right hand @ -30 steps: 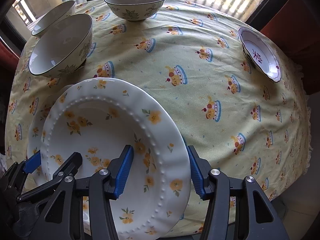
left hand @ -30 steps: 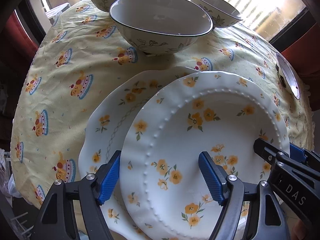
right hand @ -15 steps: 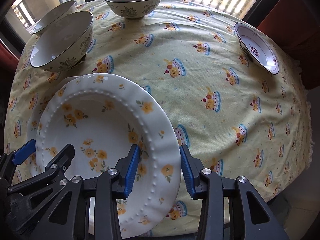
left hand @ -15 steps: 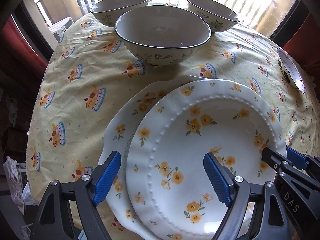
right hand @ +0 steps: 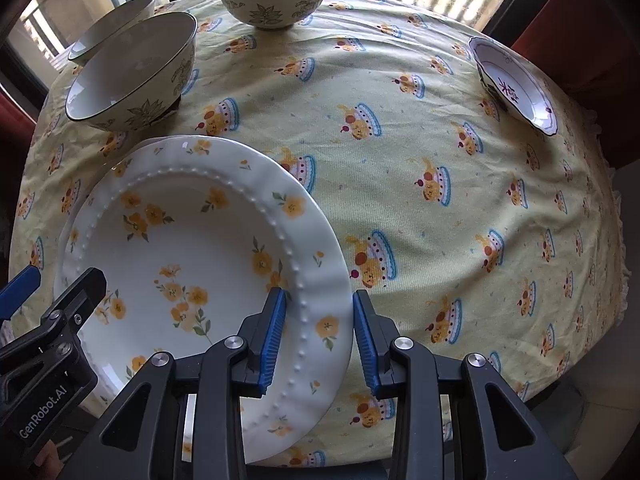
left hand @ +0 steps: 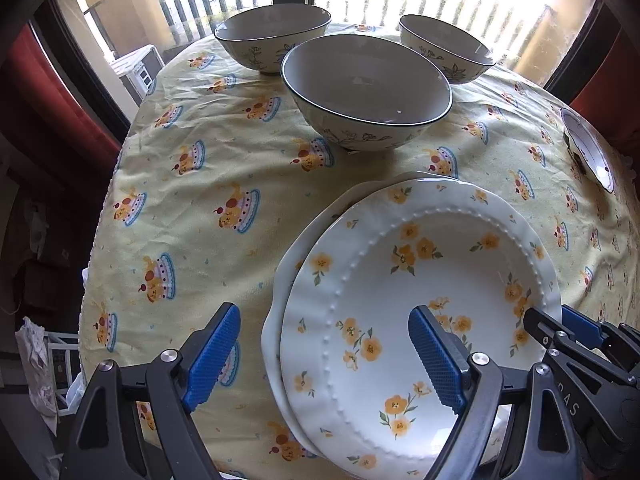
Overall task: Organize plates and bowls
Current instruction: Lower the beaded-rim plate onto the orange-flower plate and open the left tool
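**Inspector:** The round table under the pale yellow cloth printed with cakes (right hand: 420, 152) carries everything. Largest item: the white beaded-rim plate with yellow flowers (right hand: 192, 248), lying on a second white flowered plate (left hand: 280, 304) at the near edge, slightly offset toward the right. The right gripper (right hand: 320, 336) straddles its near right rim, blue pads close on either side; actual contact cannot be confirmed.

**Assessor:** And the left gripper (left hand: 324, 360)?

**Inspector:** Spread wide, holding nothing; one pad hovers over the plate's well, the other over the cloth.

**Assessor:** How should the stacking step be finished?

**Inspector:** In my judgement, the top plate wants centring on the lower one before release. The right pads should part fully and draw straight back, so the rim is not dragged. The left gripper could steady the opposite rim.

**Assessor:** Next items?

**Inspector:** Three cream bowls with leaf prints and dark rims: nearest (left hand: 366, 92), far left (left hand: 272, 38), far right (left hand: 446, 46). They appear nestable. A small white scalloped dish with a red mark (right hand: 516, 84) sits well apart by the right edge.

**Assessor:** Limitations?

**Inspector:** The lower plate is mostly covered; its pattern is hidden. The plates' near edges are cut off by the grippers. The window glare washes out the far bowls' rims.
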